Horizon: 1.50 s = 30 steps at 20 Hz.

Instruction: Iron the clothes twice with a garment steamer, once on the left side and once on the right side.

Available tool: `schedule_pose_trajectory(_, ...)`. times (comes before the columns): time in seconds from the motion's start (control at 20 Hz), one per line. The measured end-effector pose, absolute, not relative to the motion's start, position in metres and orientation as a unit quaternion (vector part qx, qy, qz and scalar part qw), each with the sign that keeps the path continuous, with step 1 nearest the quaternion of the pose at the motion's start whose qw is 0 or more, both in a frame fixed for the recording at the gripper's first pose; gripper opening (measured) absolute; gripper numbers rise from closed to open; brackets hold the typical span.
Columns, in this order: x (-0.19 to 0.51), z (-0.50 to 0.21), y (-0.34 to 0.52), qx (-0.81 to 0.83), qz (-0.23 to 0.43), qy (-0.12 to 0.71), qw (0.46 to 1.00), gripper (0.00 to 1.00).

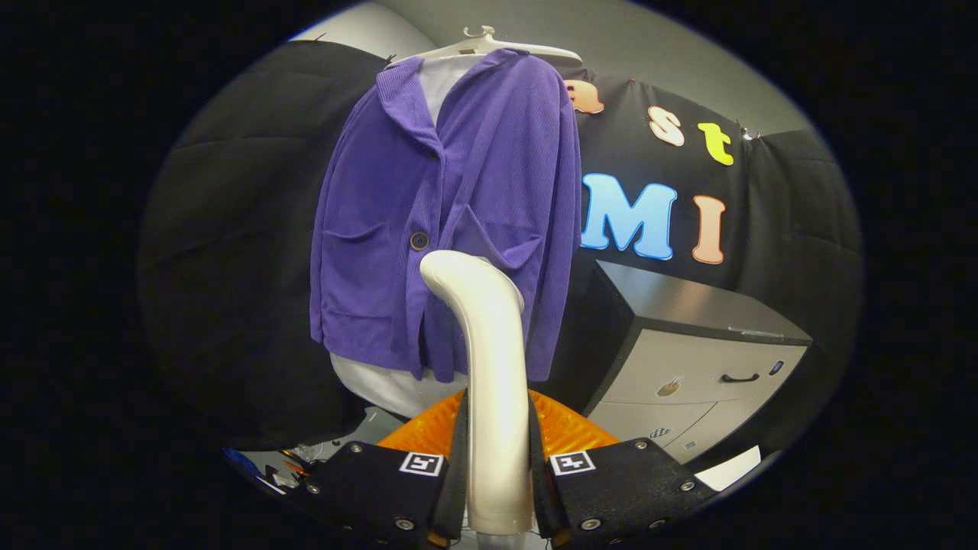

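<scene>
A purple ribbed jacket [458, 206] with one dark button [419, 241] hangs on a white hanger [489, 46], over a white garment [390, 386] that shows below its hem. My gripper [497, 466] is shut on the cream garment steamer [493, 367]; both black fingers [457, 466] press on its handle. The steamer rises from between the fingers and its curved head reaches the jacket's lower middle, just right of the button. Whether the head touches the cloth I cannot tell.
A grey cabinet [703, 359] with a dark top and a drawer handle stands to the right of the jacket. An orange ribbed object [569, 431] lies behind the fingers. Small items [283, 466] lie low to the left. Black cloth hangs behind.
</scene>
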<state>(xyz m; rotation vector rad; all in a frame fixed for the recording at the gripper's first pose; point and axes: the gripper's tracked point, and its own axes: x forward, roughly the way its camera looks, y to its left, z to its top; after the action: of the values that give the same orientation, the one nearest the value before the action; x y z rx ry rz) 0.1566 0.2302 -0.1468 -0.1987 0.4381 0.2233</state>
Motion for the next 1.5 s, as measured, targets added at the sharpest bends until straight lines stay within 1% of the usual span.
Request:
schedule_pose_trajectory(0.45,0.136,-0.202,0.218,-0.103,0.100,0.271,0.952,0.36)
schedule_pose_trajectory(0.65,0.129,-0.195,0.210,-0.098,0.096,0.268,0.953,0.36)
schedule_pose_trajectory(0.85,0.131,-0.147,0.207,-0.078,0.099,0.230,0.965,0.36)
schedule_pose_trajectory(1.2,0.143,-0.018,0.211,-0.036,0.110,0.109,0.987,0.36)
schedule_pose_trajectory(1.5,0.157,0.051,0.226,-0.027,0.121,0.049,0.991,0.36)
